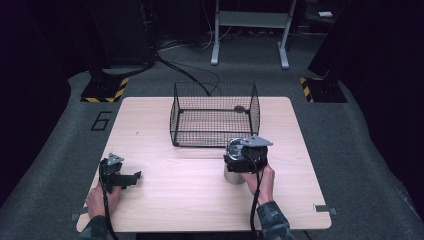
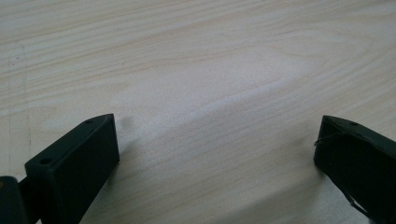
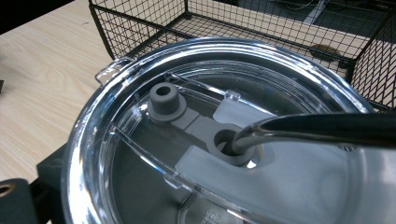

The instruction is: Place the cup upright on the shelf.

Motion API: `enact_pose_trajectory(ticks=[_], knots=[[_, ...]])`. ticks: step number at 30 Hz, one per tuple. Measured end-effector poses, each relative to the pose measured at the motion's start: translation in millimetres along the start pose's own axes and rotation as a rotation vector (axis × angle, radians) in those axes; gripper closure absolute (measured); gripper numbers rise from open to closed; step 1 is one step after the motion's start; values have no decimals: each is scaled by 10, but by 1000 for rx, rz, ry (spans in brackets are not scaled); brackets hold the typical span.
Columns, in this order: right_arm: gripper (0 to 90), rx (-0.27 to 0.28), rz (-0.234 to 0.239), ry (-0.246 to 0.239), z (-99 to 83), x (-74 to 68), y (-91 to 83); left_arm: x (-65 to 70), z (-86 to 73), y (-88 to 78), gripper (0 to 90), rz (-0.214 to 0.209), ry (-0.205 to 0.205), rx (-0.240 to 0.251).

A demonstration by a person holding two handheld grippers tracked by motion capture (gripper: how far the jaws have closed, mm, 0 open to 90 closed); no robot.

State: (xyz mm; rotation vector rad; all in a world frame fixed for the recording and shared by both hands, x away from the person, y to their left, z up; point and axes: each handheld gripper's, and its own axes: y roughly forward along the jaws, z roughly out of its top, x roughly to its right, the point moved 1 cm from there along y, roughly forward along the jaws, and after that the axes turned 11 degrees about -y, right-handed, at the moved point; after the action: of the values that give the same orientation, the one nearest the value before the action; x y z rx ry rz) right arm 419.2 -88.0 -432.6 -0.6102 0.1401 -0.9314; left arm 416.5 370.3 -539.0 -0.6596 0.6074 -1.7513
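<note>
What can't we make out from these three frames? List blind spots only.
- Right gripper jaws: in the high view its body and the hand cover them; in the right gripper view the clear lid blocks them. Open or shut, unknown.
- Tumbler contents: lid glare, the metal straw.
- Small dark item in the wire basket: too small to identify.
- Left gripper jaws: cut by the bottom edge.

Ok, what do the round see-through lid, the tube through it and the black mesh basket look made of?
Round see-through lid: seemingly clear glossy plastic, the inside showing through. Shiny bent tube: probably polished metal, with mirror-like reflections. Black mesh basket: apparently dark-coated metal wire, an open grid on thicker frame rods.
</note>
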Motion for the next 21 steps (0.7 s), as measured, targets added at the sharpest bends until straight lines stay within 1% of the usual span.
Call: enact_pose_trajectory(ticks=[2,3,4,7,8,10,13,17,18,19,21], knots=[[26,0,-5,-2,0,-6,-5,-1,0,-1,0,0,1,-1],[27,1,-7,-2,-1,-6,-6,4,-1,3,0,0,-6,5],[27,2,-11,-2,-1,-8,-6,-1,1,-2,0,-2,0,-3],[29,8,-12,-2,-5,-10,-7,2,0,1,0,0,-3,2],[29,8,-13,-1,-6,-12,-7,-1,1,-2,0,0,2,-2],[30,9,-14,-2,-6,-11,-7,2,0,1,0,-1,-5,2],[31,15,-14,-3,-8,-6,-5,-1,2,-3,0,-2,0,-4],[32,9,-9,-6,-2,3,-3,5,-1,4,0,0,-8,6],[32,7,-7,-7,0,3,-3,4,-1,3,0,0,-6,4],[32,6,-4,-19,4,11,-1,0,1,-1,0,-2,-2,-1],[32,4,-4,-16,6,8,-2,-2,1,-2,0,-2,1,-4]])
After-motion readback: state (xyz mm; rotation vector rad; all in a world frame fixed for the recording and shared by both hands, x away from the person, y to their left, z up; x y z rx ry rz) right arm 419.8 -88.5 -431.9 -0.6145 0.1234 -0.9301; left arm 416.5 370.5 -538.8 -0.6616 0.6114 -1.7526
